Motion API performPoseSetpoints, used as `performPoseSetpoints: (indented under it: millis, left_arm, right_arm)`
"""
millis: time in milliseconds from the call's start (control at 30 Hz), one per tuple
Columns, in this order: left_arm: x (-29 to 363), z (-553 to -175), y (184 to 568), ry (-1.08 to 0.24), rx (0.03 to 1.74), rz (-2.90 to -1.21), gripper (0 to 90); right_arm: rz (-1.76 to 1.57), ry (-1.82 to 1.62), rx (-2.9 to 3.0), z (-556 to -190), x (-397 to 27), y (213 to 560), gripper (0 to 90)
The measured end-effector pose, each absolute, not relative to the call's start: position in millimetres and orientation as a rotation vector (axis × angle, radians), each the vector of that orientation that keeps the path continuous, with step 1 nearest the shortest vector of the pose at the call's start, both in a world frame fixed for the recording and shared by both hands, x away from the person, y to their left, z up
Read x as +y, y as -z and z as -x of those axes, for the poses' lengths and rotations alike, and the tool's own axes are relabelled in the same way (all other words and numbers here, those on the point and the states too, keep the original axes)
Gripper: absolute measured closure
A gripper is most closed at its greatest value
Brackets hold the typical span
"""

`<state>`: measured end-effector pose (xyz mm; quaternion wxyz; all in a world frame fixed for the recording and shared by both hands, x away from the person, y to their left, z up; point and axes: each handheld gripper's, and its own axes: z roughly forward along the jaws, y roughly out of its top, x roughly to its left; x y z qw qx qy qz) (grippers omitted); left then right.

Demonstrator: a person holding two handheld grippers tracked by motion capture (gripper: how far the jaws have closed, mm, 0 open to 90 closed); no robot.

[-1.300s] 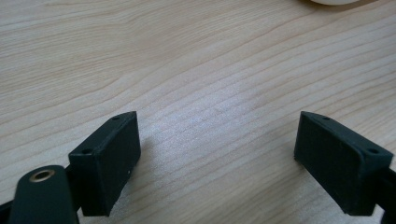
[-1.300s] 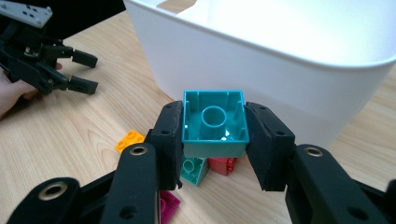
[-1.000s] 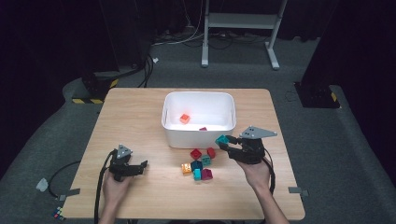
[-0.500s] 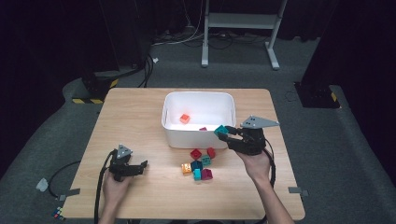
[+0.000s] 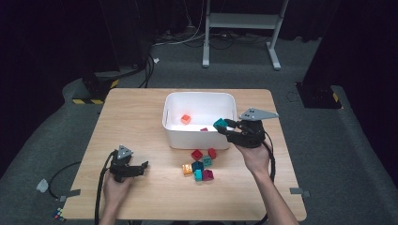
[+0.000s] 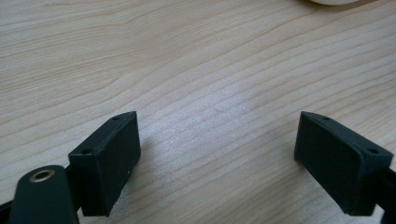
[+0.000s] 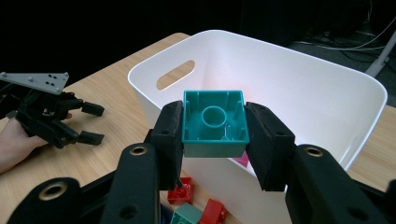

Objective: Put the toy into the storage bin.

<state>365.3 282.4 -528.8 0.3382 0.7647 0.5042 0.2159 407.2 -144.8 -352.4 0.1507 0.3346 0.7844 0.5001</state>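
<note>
Since a second ago: right gripper (image 5: 224, 125) raised from beside the loose pile and carried to the near right rim of the white bin (image 5: 178, 136), jaws clamped on a teal block (image 7: 214, 122). Left gripper (image 5: 143, 165) unmoved, resting on the table (image 5: 136, 108), jaws apart and holding nothing. Judged: pick finished, transfer almost done, release over the bin next. Teal block square, hollow underside with a central tube turned toward the right gripper view, gripped on two opposite walls, hanging level above the bin's edge. Orange block (image 5: 186, 119) already inside; several blocks (image 5: 199, 164) left on the table.
</note>
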Motion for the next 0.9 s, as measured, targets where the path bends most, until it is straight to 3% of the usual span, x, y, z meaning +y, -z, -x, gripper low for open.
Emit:
performPoseSetpoints:
  millis: [900]
  left_arm:
    - [283, -365, 529, -0.564, 1.313, -1.993, 14.6]
  right_arm:
    - [-1.059, -1.420, 2.212, -445, -132, 344, 59.2]
